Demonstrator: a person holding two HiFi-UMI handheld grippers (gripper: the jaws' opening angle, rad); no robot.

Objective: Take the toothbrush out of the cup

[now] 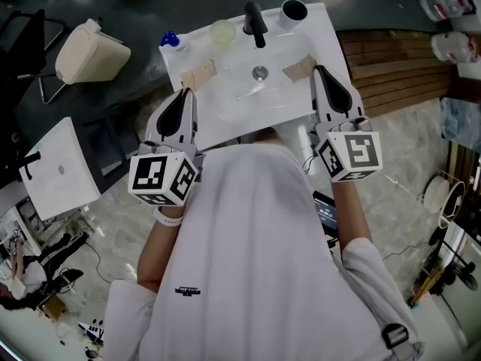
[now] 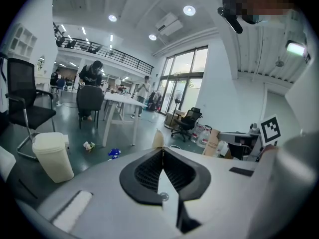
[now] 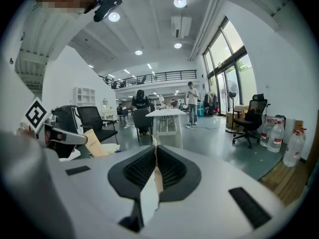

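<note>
A white cup (image 1: 293,10) with a dark mouth stands at the back right corner of the white sink (image 1: 225,111), right of the black faucet (image 1: 255,22). I see no toothbrush in any view. My left gripper (image 1: 198,75) reaches over the sink's left side, its tan-tipped jaws pressed together on nothing. My right gripper (image 1: 299,69) is over the right side, just as shut and empty, well short of the cup. In the left gripper view the left gripper (image 2: 158,139) shows closed jaws. The right gripper (image 3: 154,146) shows the same in its own view. Both gripper bodies hide the sink there.
A pale yellow dish (image 1: 222,31) and a small blue thing (image 1: 170,40) sit at the sink's back left. A cream bin (image 1: 90,51) stands on the floor to the left, wooden boards (image 1: 394,66) lie to the right. Office chairs, tables and people stand farther off.
</note>
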